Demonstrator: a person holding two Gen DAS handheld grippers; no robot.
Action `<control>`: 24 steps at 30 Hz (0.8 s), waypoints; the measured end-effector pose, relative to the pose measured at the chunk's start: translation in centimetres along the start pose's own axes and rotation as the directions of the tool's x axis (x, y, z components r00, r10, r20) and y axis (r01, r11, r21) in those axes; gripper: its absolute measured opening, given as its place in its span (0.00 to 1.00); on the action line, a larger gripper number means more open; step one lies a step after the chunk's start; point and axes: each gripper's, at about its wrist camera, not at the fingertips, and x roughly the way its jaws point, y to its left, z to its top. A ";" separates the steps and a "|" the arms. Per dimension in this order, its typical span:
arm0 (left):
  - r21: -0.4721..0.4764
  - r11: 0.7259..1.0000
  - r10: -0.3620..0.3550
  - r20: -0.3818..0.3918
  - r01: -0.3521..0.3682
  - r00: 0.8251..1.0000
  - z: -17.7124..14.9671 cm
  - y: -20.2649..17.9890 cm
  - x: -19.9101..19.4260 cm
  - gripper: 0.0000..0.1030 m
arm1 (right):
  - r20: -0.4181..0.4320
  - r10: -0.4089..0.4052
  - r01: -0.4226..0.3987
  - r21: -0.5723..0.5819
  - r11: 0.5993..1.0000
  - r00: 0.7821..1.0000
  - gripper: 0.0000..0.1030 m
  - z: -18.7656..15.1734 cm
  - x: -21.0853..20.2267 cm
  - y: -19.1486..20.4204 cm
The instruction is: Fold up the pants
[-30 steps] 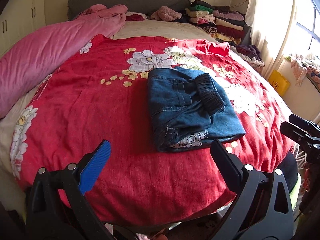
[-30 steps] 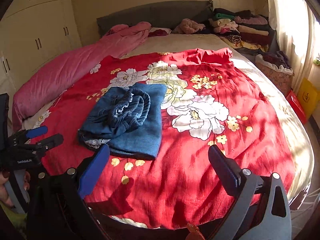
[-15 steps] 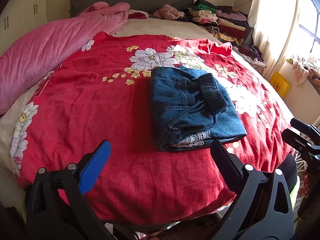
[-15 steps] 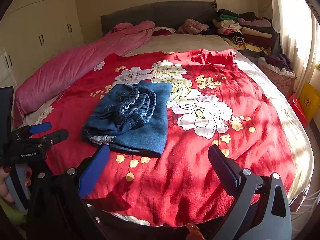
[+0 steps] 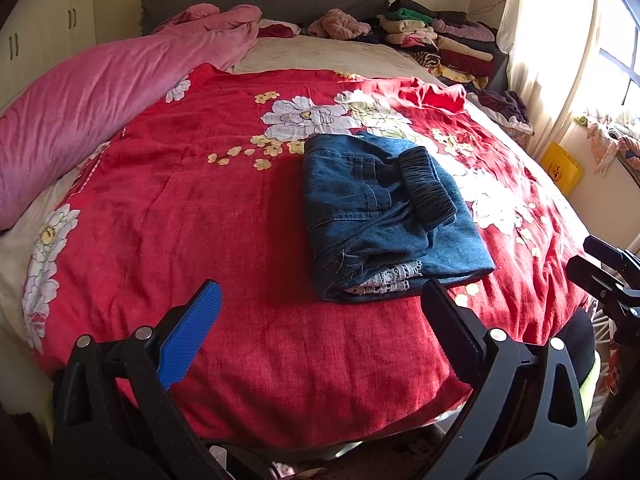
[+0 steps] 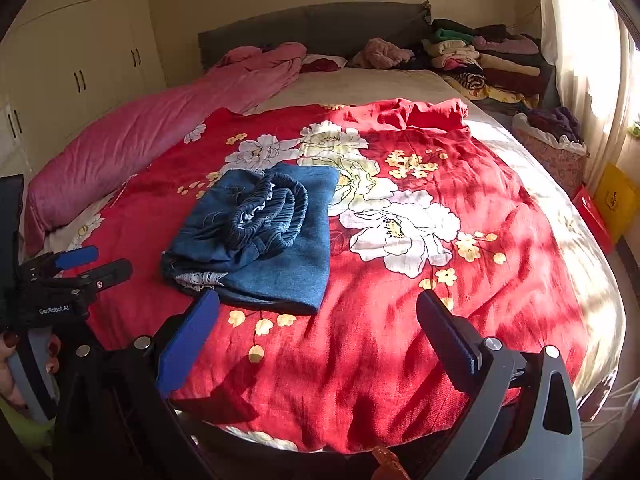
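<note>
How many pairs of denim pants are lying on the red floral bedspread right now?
1. The folded blue denim pants lie mid-bedspread, ahead of both open grippers. The clothes stack by the headboard might hide more.

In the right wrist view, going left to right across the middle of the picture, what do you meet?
White wardrobe → pink quilt → folded blue pants → large white flower print on the red bedspread → red box → yellow bag.
</note>
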 end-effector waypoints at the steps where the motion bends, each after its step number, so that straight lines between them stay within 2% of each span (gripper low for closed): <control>1: -0.001 1.000 0.001 0.000 -0.001 1.000 0.0 0.1 0.0 0.91 | 0.000 0.001 -0.001 0.000 1.000 1.000 0.96 0.0 0.1 0.0; 24: 0.001 1.000 0.024 -0.018 -0.024 1.000 -0.2 0.1 -0.1 0.91 | -0.007 -0.013 0.013 0.001 1.000 1.000 0.96 -0.1 0.1 -0.3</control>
